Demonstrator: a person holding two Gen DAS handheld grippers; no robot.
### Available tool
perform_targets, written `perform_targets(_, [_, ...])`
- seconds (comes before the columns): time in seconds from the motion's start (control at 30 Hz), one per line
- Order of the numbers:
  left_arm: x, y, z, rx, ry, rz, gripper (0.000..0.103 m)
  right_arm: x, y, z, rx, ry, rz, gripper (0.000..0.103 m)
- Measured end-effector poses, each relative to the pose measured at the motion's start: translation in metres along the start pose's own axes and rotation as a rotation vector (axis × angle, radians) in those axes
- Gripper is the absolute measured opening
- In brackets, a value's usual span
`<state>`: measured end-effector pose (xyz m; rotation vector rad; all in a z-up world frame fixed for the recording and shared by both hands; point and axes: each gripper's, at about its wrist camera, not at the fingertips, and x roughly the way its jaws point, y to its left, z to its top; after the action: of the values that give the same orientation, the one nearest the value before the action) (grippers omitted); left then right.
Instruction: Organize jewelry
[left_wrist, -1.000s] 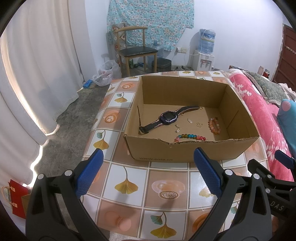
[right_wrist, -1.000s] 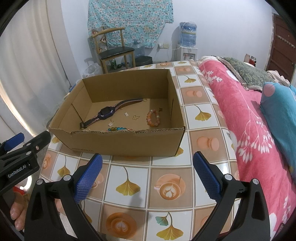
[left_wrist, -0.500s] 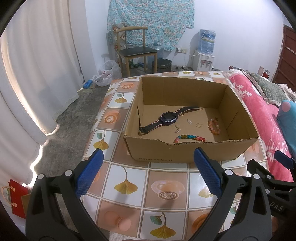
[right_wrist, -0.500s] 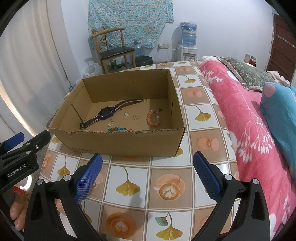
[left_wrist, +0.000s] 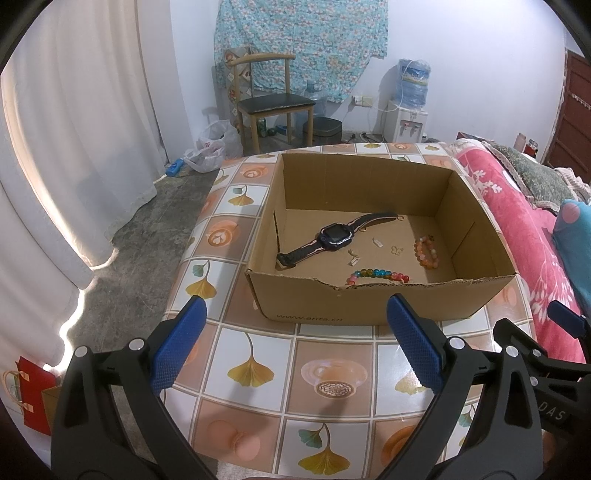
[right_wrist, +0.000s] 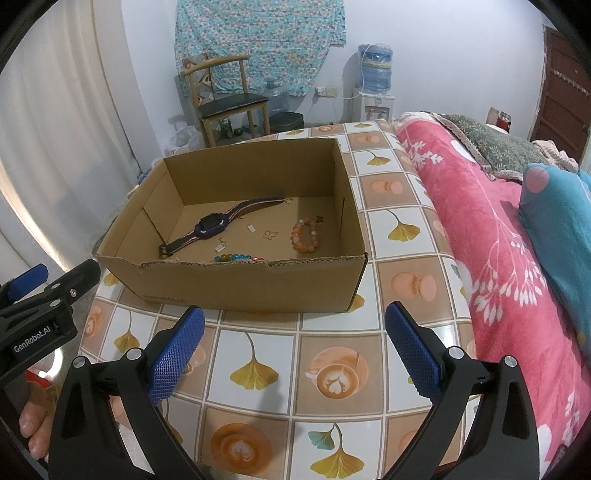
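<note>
Nothing has moved in the last second: my left gripper and right gripper hover over the tabletop, fingers wide apart, empty. The watch and bracelets sit inside the cardboard box; looks finished.

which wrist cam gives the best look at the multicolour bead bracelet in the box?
Left wrist. There the multicolour bead bracelet shows nearly its whole length on the floor of the cardboard box, just behind the torn front wall. In the right wrist view that wall hides its lower part, leaving only a bead strip.
</note>
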<state>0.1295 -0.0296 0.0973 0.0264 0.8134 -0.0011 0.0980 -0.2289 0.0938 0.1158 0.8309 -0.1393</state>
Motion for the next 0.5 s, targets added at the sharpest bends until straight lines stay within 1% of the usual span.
perform_targets(0.5, [-0.0005, 0.0005, 0.0001, -0.003, 0.0, -0.001, 0.094, 0.0003, -0.0008, -0.001, -0.001, 0.001, -0.001, 0.095])
